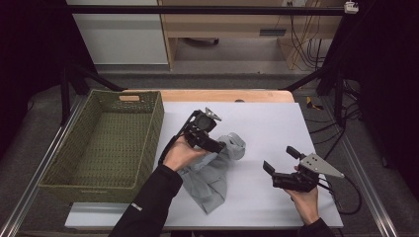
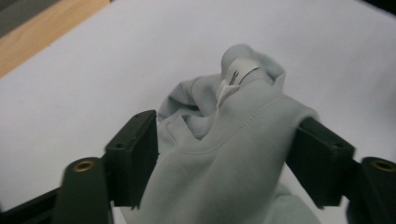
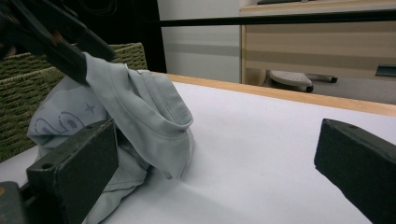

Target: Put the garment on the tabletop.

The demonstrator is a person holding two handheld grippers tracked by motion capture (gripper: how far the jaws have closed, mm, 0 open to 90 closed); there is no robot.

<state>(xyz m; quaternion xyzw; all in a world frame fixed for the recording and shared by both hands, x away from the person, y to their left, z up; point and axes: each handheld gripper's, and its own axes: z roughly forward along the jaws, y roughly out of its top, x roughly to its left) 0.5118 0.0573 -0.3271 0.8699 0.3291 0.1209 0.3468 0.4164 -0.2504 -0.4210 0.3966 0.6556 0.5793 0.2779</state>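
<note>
Basket: I've got the green woven basket (image 1: 148,129) on the left of the table, and I can see nothing lying inside it, just bare weave on the floor and walls.

Garment: the pale grey garment (image 1: 210,180) is out on the white table sheet (image 1: 267,118), just right of the basket and not touching it, about mid-table.

Long axis: I read it running from the near end, flat and crumpled on the sheet, up and away to the far right, where the bunched collar end (image 1: 236,144) is raised.

Collar detail: in the left gripper view a small white label (image 2: 236,77) shows at the top of the raised fold.

Left gripper: my left gripper (image 1: 223,146) sits over the raised end, jaws spread with the cloth bulging between them; the pads lie along the fold without pinching it.

Right gripper: my right gripper (image 1: 279,159) is near right, well apart from the garment, jaws standing wide with only bare sheet between them.

Right gripper view: the garment (image 3: 140,112) hangs draped at the left, the basket (image 3: 23,93) behind it.
</note>
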